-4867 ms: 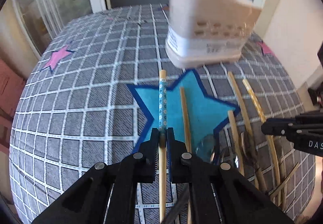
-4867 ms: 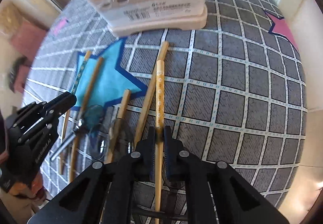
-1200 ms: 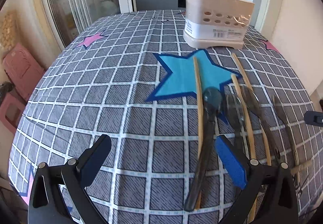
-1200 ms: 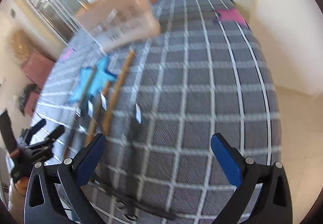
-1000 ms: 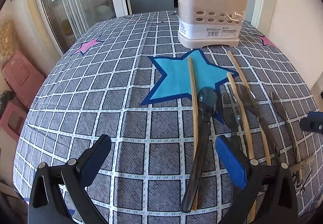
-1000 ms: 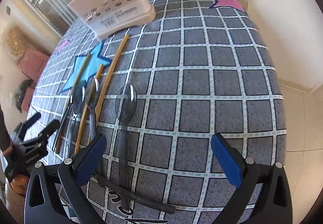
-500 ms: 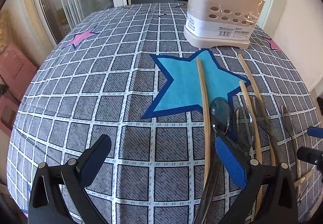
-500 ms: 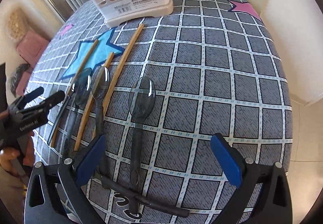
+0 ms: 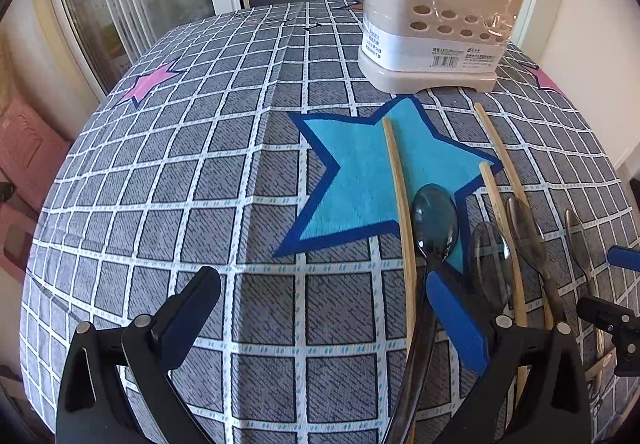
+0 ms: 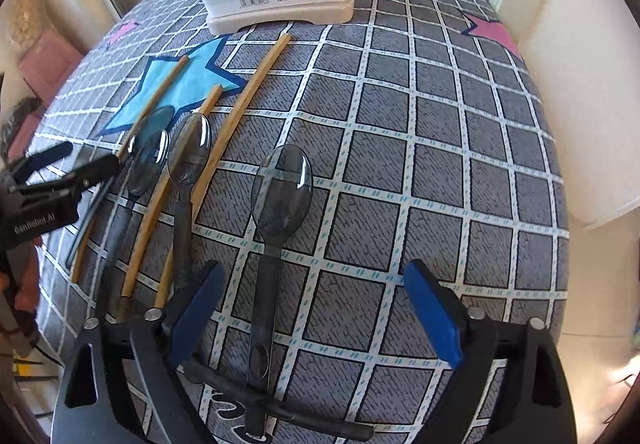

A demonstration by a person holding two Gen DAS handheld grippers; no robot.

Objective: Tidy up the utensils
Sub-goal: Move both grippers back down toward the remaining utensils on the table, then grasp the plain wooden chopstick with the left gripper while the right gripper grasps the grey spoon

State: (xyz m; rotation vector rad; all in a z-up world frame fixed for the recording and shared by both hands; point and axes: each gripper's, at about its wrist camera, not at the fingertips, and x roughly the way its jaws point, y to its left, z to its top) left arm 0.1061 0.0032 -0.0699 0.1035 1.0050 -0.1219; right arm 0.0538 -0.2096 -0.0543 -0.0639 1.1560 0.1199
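Observation:
My left gripper [image 9: 320, 284] hangs open low over the tablecloth. A dark smoky spoon [image 9: 434, 219] and a bamboo chopstick [image 9: 396, 183] run between its jaws, close to the right finger. In the right wrist view my right gripper [image 10: 314, 276] is closing, its pads still clear of another smoky spoon [image 10: 282, 195] whose handle lies between them, nearer the left finger. Two more spoons [image 10: 190, 147] and several chopsticks [image 10: 248, 91] lie between the two grippers. The beige utensil caddy [image 9: 436, 31] stands behind them with chopsticks sticking out of it.
The grey checked tablecloth [image 9: 200, 183] has a blue star [image 9: 360, 179] under the chopstick tips. The table's right edge [image 10: 560, 163] drops off beside a pale wall. My left gripper [image 10: 80, 163] shows at the left of the right wrist view.
Both grippers, earlier each shut on a chopstick, now stand open and have moved in low over the spoons. The right gripper's jaws have narrowed around a spoon handle.

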